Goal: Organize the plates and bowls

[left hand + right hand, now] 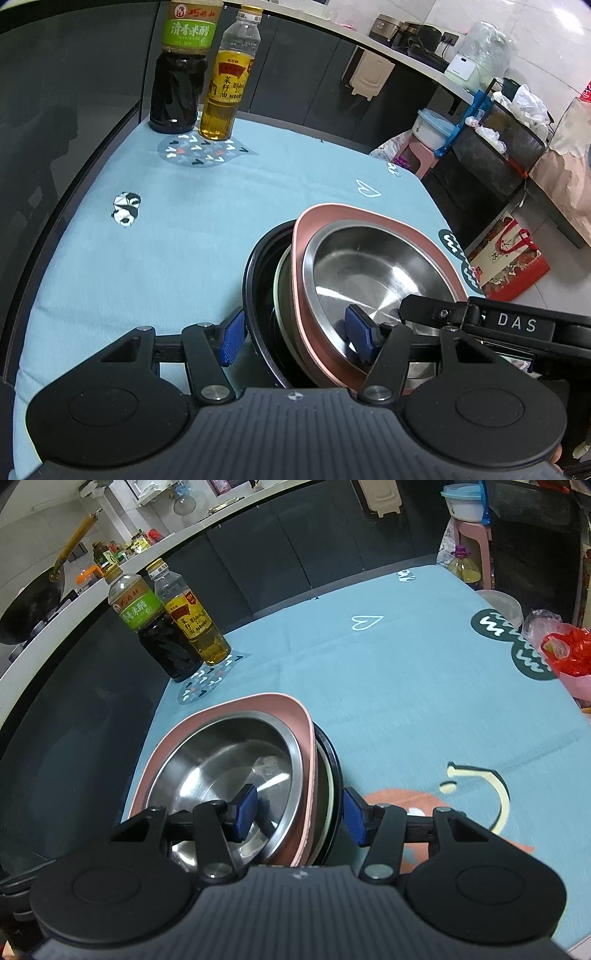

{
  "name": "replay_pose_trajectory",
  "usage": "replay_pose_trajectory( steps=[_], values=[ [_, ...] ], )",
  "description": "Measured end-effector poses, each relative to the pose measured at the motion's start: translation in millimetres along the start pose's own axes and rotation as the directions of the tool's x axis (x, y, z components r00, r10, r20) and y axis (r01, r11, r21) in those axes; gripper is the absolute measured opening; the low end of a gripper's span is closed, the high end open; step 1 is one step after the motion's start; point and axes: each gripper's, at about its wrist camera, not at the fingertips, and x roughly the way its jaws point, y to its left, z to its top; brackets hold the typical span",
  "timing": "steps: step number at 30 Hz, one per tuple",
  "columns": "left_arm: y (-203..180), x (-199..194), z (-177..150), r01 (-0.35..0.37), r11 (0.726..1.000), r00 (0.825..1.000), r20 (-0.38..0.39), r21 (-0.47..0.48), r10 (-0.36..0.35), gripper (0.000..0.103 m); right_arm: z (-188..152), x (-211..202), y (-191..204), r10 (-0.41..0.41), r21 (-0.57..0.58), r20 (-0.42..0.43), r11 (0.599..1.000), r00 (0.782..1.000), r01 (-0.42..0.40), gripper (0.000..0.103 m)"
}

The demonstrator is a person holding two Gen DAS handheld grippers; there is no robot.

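A stack of dishes is held on edge above the blue tablecloth: a steel bowl (373, 273) inside a pink square plate (325, 218), backed by a pale-rimmed dish and a black plate (255, 280). The same stack shows in the right wrist view, with the steel bowl (221, 760), pink plate (258, 701) and black plate (334, 753). My left gripper (295, 336) straddles the stack, one blue pad outside the black plate, one inside the steel bowl. My right gripper (301, 816) straddles it the same way from the other side. Both look shut on the stack.
A dark vinegar bottle (179, 70) and an oil bottle (227, 81) stand at the table's far corner. A red bag (569, 657) and a clear bowl (500, 603) are at the right edge. Kitchen counter and cabinets lie beyond.
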Motion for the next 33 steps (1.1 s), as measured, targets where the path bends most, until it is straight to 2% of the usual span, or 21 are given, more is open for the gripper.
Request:
replay_pose_trajectory(
  steps=[13, 33],
  values=[
    [6, 22, 33, -0.008, 1.000, 1.000, 0.029, -0.004, 0.008, 0.054, 29, 18, 5, 0.007, -0.001, -0.003, 1.000, 1.000, -0.007, 0.050],
    [2, 72, 68, -0.027, 0.999, 0.999, 0.033, -0.018, 0.028, 0.053, 74, 56, -14, 0.003, 0.008, -0.020, 1.000, 1.000, -0.003, 0.050]
  ],
)
